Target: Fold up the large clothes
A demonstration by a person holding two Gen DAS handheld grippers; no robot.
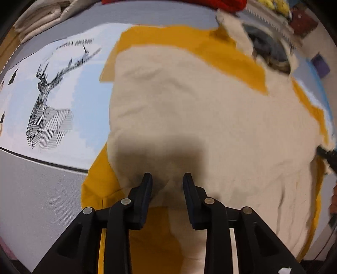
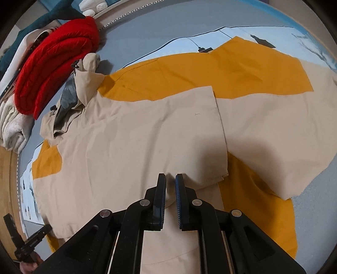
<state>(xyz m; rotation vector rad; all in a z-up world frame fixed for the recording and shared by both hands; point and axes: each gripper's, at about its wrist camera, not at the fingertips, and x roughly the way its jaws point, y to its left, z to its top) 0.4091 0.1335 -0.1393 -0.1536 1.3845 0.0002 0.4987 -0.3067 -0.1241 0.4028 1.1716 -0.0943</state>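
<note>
A large beige and mustard-yellow jacket (image 1: pixel 189 101) lies spread on the bed, also in the right wrist view (image 2: pixel 130 134). Its hood with grey lining (image 2: pixel 67 99) lies at the far left. A beige panel is folded over the body, its edge (image 2: pixel 221 130) running toward me. My left gripper (image 1: pixel 167 177) is open, just above the jacket's beige fabric near its yellow edge. My right gripper (image 2: pixel 170 178) has its jaws a narrow gap apart at the folded panel's near edge; a fabric edge seems to sit between them. The left gripper also shows in the right wrist view (image 2: pixel 25 242).
A white sheet with a deer print (image 1: pixel 46 101) covers the grey bed (image 1: pixel 38 200). A red puffer jacket (image 2: pixel 56 63) and a white fleece (image 2: pixel 12 128) are piled beside the hood. Folded beige cloth (image 1: pixel 42 19) lies at the far edge.
</note>
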